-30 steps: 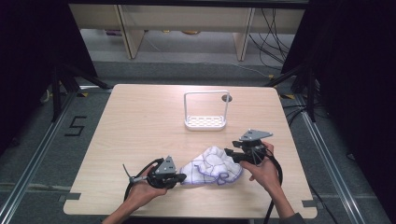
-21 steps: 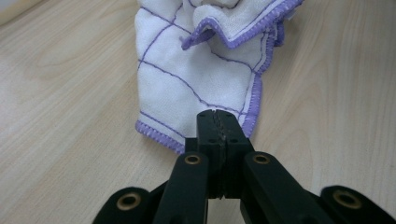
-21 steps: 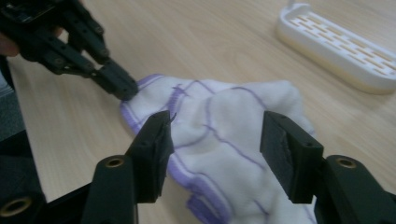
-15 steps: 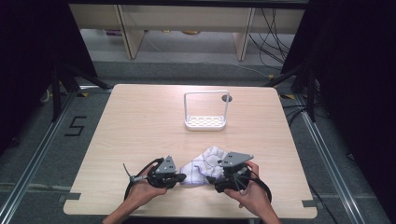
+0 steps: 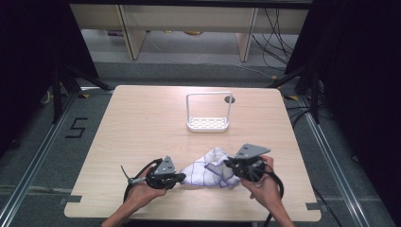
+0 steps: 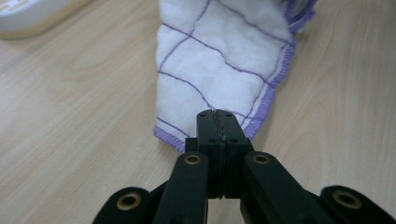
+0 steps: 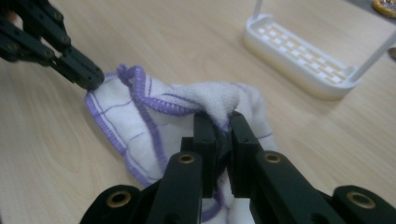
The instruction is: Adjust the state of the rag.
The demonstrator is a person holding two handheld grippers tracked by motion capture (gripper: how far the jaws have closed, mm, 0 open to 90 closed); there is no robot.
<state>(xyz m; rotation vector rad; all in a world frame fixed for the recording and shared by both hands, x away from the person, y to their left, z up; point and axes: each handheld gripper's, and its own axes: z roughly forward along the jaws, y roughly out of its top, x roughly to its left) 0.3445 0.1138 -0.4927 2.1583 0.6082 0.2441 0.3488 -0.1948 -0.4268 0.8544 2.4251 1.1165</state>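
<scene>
I see white cloth with purple lines (image 5: 210, 168) near front edge of wooden table (image 5: 142, 123). Left gripper (image 6: 219, 122) pinches cloth corner tight. Right gripper (image 7: 219, 126) squeezes bunched fold. White rack (image 5: 208, 124) stands farther back.

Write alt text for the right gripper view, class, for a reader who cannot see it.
The right gripper pinches a fold of a white cloth with purple grid lines on a wooden table. The left gripper clamps its far corner; a white rack stands behind.

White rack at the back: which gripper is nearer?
Right. The right gripper sits just in front of the white rack, slightly right; the left gripper is farther, front-left.
</scene>
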